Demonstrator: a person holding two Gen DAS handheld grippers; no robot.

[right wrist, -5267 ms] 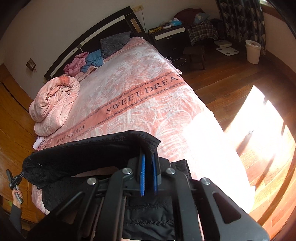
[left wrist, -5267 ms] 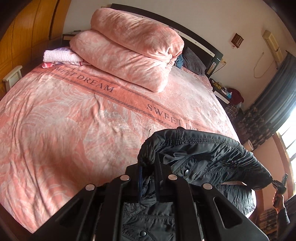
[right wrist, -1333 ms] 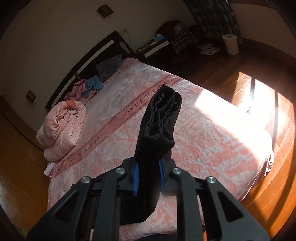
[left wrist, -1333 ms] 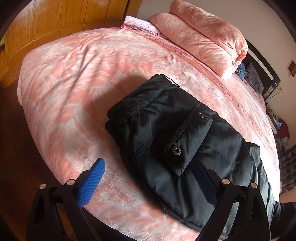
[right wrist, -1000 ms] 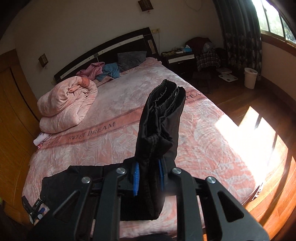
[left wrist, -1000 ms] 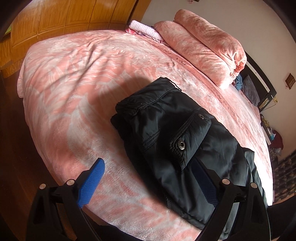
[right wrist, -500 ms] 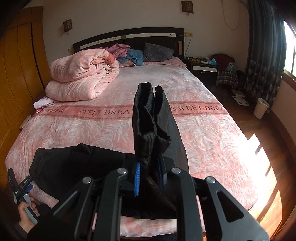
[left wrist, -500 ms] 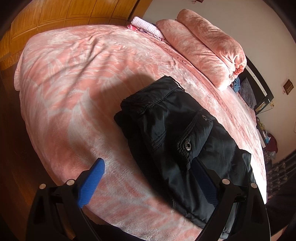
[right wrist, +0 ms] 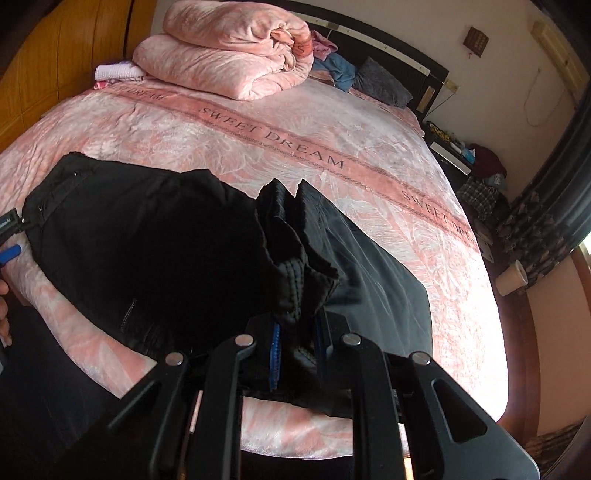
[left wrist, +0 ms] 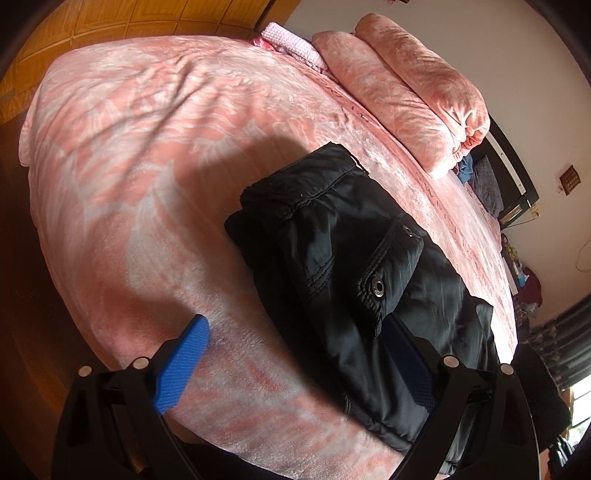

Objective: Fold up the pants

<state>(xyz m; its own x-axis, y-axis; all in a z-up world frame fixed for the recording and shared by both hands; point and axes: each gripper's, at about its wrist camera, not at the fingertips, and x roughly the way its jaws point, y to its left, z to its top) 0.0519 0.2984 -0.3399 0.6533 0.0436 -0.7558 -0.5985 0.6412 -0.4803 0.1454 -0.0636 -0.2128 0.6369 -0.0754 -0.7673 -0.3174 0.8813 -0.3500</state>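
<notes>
Black padded pants (left wrist: pixel 354 266) lie near the foot edge of a pink bed (left wrist: pixel 147 155), waist end with a snap pocket facing me. My left gripper (left wrist: pixel 295 354) is open and empty, its blue pads spread just short of the pants' near edge. My right gripper (right wrist: pixel 297 343) is shut on the bunched leg cuffs of the pants (right wrist: pixel 291 251) and holds them low over the folded body of the pants (right wrist: pixel 147 251). The left gripper shows at the far left of the right wrist view (right wrist: pixel 9 236).
A folded pink quilt (right wrist: pixel 229 48) and loose clothes (right wrist: pixel 332 59) lie at the head of the bed by the dark headboard (right wrist: pixel 406 59). A wooden wardrobe (left wrist: pixel 147 18) stands on the left. A nightstand (right wrist: pixel 450 147), curtains and a bin (right wrist: pixel 511 282) are on the right.
My right gripper has swung left and down with the leg cuffs, bringing them over the waist part of the pants. My left gripper stays open and has barely shifted.
</notes>
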